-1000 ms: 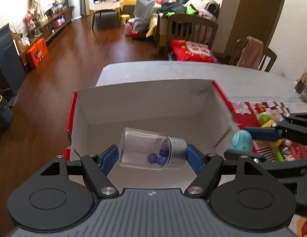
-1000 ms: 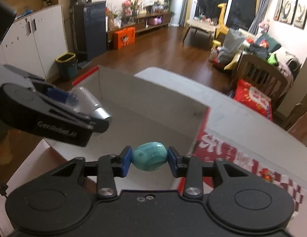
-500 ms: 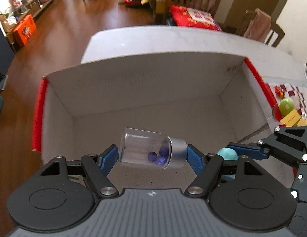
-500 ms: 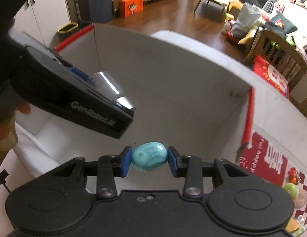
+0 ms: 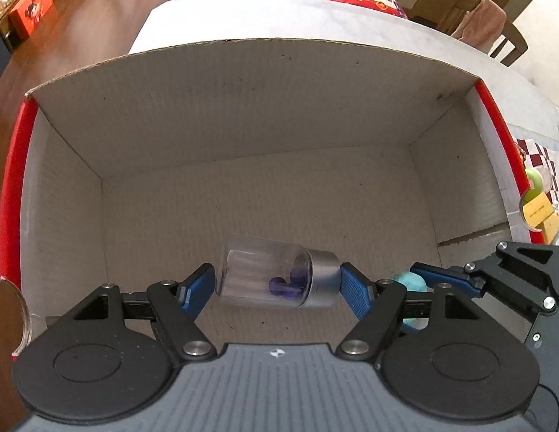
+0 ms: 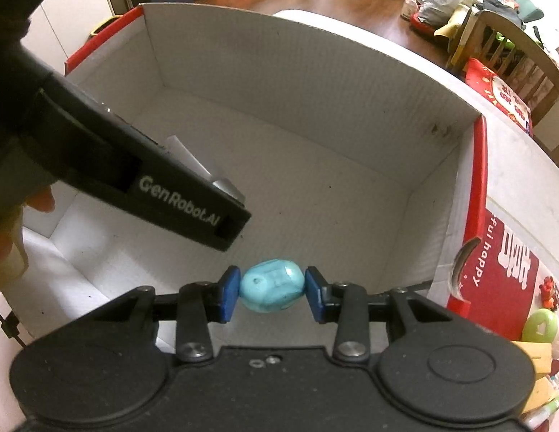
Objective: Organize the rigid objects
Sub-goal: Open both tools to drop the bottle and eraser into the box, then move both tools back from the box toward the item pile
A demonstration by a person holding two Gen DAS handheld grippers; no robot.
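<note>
jar and bead over the open box

left gripper (image 5: pixel 277 282) pinches a clear jar (image 5: pixel 265 275) end to end, silver cap, purple bits inside, lying sideways above the cardboard box (image 5: pixel 243 108) floor. right gripper (image 6: pixel 272 292) pinches a glossy turquoise bead (image 6: pixel 271 291), also inside the box.

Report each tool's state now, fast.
Left tool: closed on the clear jar, gripped end to end, over the box.
Right tool: closed on the turquoise stone.
</note>
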